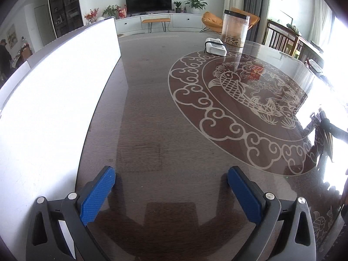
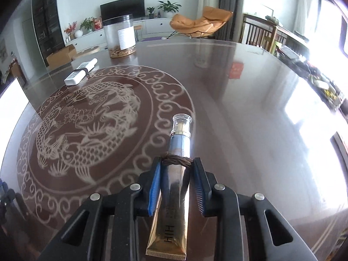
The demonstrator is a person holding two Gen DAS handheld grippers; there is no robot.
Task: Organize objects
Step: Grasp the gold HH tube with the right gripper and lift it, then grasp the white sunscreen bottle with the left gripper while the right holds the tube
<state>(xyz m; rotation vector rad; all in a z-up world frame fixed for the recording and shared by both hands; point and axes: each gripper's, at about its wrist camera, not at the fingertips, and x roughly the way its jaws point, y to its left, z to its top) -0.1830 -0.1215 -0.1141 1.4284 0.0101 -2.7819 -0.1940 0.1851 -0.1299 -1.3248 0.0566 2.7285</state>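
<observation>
Held tube: a gold, flat-crimped cosmetic tube with a clear cap [image 2: 177, 182] lies lengthwise between the blue pads of the right gripper [image 2: 176, 184], crimped end toward the camera, cap pointing out over the counter.
Right gripper: pinching the tube at mid-body, where a brown twisted band [image 2: 177, 161] circles it; the mid-body hold likely keeps the tube from tipping while it is carried.
Left gripper: the left gripper [image 1: 170, 187] is spread wide with nothing between its blue pads [image 1: 97, 195], low over bare counter, apparently waiting its turn.
White board: a large white panel [image 1: 54, 100] lies along the left, just beside the left gripper.
Counter: a dark glossy glass-topped counter [image 2: 239, 113] with a pale dragon-and-fish medallion; window glare floods its right side.
Far edge: a clear plastic jar with a black lid [image 2: 119, 37] and a white remote control [image 2: 80, 71] sit well apart from the tube.
Room: a living room with a dark television [image 1: 149, 1], potted plants and an orange lounge chair [image 2: 200, 22].
</observation>
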